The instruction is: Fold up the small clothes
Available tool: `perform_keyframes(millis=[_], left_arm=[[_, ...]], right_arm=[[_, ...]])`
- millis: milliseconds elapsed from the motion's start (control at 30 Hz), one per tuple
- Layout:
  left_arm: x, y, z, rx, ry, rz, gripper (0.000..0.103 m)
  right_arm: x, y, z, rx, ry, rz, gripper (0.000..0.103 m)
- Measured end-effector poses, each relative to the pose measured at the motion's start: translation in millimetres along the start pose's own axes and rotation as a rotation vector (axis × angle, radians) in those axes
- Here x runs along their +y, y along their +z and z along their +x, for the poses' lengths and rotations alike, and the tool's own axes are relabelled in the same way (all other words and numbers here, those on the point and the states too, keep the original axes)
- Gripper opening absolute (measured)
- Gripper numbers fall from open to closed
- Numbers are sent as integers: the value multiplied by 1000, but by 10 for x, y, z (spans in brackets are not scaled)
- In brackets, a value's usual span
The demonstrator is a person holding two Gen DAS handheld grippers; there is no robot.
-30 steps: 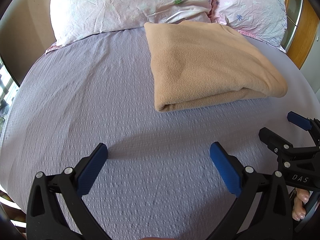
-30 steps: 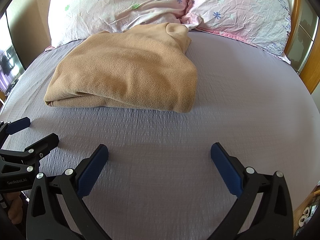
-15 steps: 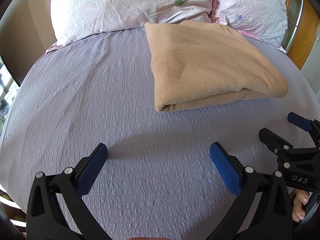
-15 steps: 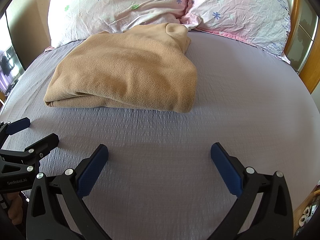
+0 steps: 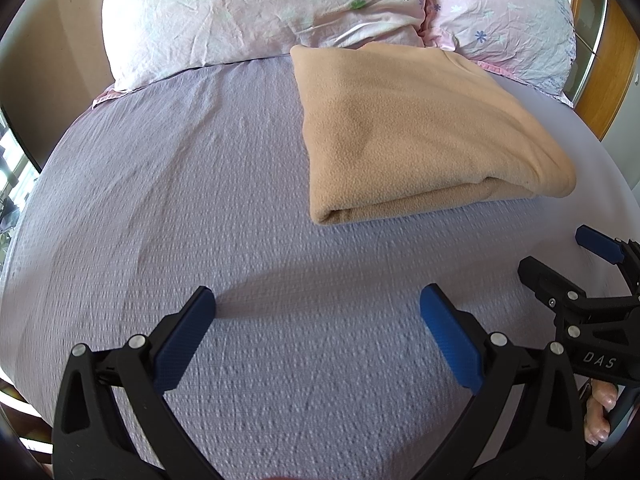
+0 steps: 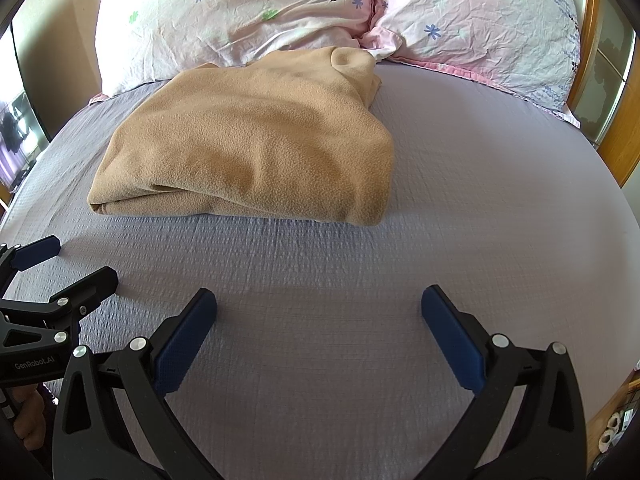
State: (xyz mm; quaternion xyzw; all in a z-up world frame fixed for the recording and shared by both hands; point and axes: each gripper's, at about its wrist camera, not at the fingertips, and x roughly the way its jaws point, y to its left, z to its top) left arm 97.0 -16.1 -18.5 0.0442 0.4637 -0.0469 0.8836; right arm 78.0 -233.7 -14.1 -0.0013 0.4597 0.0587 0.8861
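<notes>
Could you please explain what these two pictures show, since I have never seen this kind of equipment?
No robot here: a person holds hand-operated tongs in each hand, each carrying a fisheye camera looking along its fingers. One picture comes from the left tongs, the other from the right tongs; each also shows its neighbour at the edge. Both are open and hold nothing, hovering over a lilac bedsheet. On it lies a folded tan fleece garment, its far end against two floral pillows.

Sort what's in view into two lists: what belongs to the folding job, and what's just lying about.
Part of the job:
tan fleece garment, folded on the bed
left gripper, open
right gripper, open

Just there:
bedsheet
left pillow
right pillow
wooden bed frame
</notes>
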Motion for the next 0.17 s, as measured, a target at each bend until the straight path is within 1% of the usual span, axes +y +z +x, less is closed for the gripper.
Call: perform_keyframes(millis=[167], left_arm=[[12,24,10,-3,0,1,101]], right_arm=[[0,1,4,0,0,0,102]])
